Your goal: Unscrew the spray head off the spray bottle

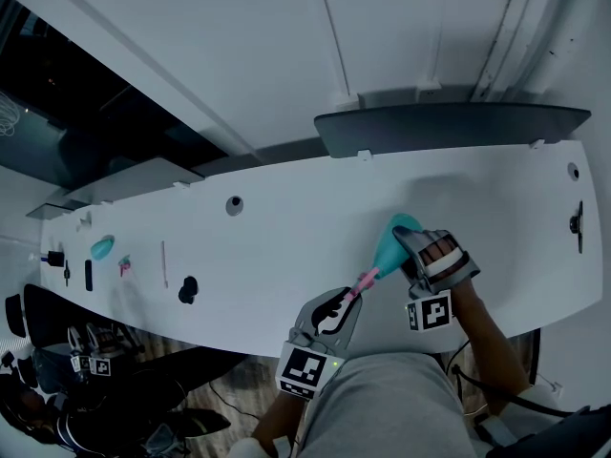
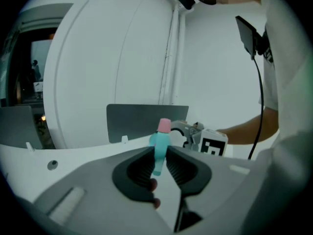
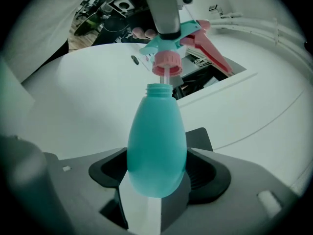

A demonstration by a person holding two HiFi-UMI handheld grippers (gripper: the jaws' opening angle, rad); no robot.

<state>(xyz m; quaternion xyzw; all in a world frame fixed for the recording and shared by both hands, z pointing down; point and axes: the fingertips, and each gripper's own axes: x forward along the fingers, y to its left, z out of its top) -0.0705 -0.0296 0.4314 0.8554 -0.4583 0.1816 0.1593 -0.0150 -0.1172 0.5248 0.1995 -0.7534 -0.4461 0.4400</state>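
Teal spray bottle (image 3: 156, 146) is sitting clamped at its fat belly in the right tool (image 3: 157, 171), held up over the white surface (image 1: 286, 218). Its long axis is running straight away from that tool toward the left one. Its threaded neck (image 3: 159, 88) is showing bare and open. The spray head (image 3: 168, 53) is hanging just beyond the neck, pinched in the left tool (image 2: 160, 161). Its pink collar (image 3: 167, 65) is sitting clear of the threads, with only the thin dip tube (image 3: 166, 77) reaching down into the mouth. So the thread is looking undone, I'd say. What's coming is a straight pull along that axis, the left tool drawing away from the neck so the tube is sliding out without snagging.
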